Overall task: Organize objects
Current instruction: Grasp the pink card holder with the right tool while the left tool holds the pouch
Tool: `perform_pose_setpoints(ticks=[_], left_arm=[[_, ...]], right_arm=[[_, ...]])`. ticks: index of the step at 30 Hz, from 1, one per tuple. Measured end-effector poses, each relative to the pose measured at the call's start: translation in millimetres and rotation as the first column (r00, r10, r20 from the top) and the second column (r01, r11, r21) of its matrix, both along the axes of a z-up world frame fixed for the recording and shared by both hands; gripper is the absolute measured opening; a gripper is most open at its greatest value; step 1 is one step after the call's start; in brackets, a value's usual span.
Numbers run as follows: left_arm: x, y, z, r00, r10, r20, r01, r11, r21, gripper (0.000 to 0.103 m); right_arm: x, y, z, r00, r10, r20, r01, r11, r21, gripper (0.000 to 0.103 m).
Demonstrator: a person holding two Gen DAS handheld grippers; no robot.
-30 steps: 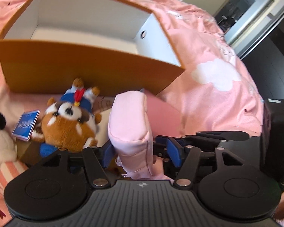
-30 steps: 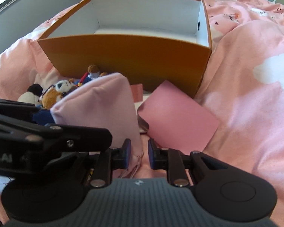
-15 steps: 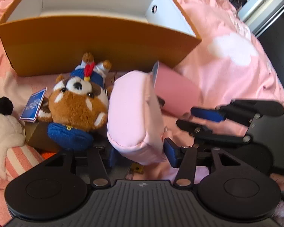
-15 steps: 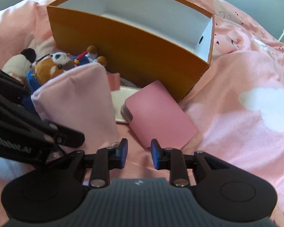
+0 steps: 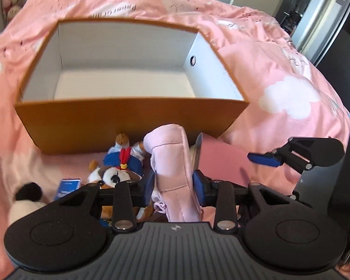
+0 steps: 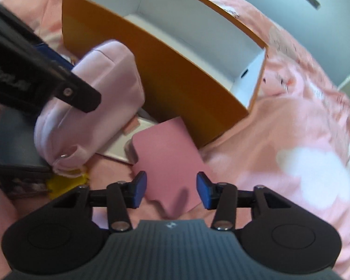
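Step in hand: judged to be lifting the pink fabric pouch (image 5: 172, 163) off the bed and carrying it into the orange box (image 5: 133, 121).
Left gripper (image 5: 173, 184): clenched on the pouch, blue pads pressed into both soft sides; jaws just closed in on it.
Right gripper (image 6: 171, 187): released, jaws just spread wide, nothing between them; hung over the pink card (image 6: 168, 149) without touching it.
Pouch location: held upright just in front of the box's near wall, above the clutter, zip end toward the camera.
Box: open-topped, white inside, looked empty in both views; sat on the pink duvet (image 5: 280, 74).
Nearby clutter: raccoon plush (image 5: 115, 173) with blue outfit just left of the pouch, a black-and-white plush (image 5: 25, 200) at far left, a small blue tag (image 5: 67, 185), the card to the right.
Doing it well: probably best to raise the pouch clear of the near wall before moving forward, then release only once well inside.
Grip caution: soft fabric likely to sag or slip; pinch best kept firm and level.
Right hand advice: better held aside, clear of the path.
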State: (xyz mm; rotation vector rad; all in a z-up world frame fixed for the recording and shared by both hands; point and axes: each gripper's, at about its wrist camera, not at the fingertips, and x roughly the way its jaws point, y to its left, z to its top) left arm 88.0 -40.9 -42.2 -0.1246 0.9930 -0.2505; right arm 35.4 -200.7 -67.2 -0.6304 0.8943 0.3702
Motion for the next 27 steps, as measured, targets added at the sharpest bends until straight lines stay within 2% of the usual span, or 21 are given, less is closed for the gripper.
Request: perform_pose_setpoints(ticks=[2, 6, 11, 15, 17, 19, 23, 25, 27], left_arm=[[-0.2, -2.1, -3.5, 1.000, -0.005, 0.012, 0.005, 1.000, -0.006, 0.040], [-2.0, -3.3, -5.5, 1.000, -0.001, 0.016, 0.001, 1.000, -0.014, 0.040], [-2.1, 0.0, -6.2, 1.000, 0.018, 0.013, -0.017, 0.999, -0.032, 0.040], [-5.3, 5.2, -6.8, 1.000, 0.026, 0.012, -0.025, 0.999, -0.041, 0.040], [-6.8, 7.1, -6.5, 1.000, 0.027, 0.012, -0.027, 0.999, -0.045, 0.039], [-8.4, 8.7, -5.9, 1.000, 0.027, 0.014, -0.026, 0.999, -0.047, 0.039], [-9.6, 11.6, -5.8, 0.999, 0.031, 0.013, -0.030, 0.998, -0.056, 0.039], [-9.4, 12.5, -5.9, 0.999, 0.031, 0.014, -0.030, 0.998, -0.060, 0.038], [-9.2, 13.4, -6.1, 0.999, 0.032, 0.014, -0.031, 0.998, -0.063, 0.038]], right_arm=[[-2.0, 4.4, -5.8, 0.999, 0.043, 0.006, -0.042, 0.998, -0.039, 0.061], [-7.3, 11.9, -17.4, 0.995, 0.100, 0.001, -0.100, 0.991, -0.094, 0.062], [-2.6, 16.4, -36.9, 0.995, 0.100, 0.002, -0.099, 0.984, -0.152, 0.063], [2.0, 19.7, -46.6, 0.995, 0.101, 0.022, -0.095, 0.979, -0.180, 0.069], [4.2, 18.6, -47.4, 0.996, 0.088, 0.030, -0.081, 0.981, -0.179, 0.065], [3.9, 15.7, -42.6, 0.997, 0.075, 0.036, -0.068, 0.983, -0.169, 0.053], [0.4, 8.6, -27.2, 0.998, 0.050, 0.032, -0.046, 0.991, -0.127, 0.039], [0.4, 3.0, -13.2, 0.999, 0.023, 0.030, -0.021, 0.997, -0.080, 0.029], [1.9, -4.5, 4.8, 1.000, -0.015, 0.025, 0.016, 1.000, -0.010, 0.025]])
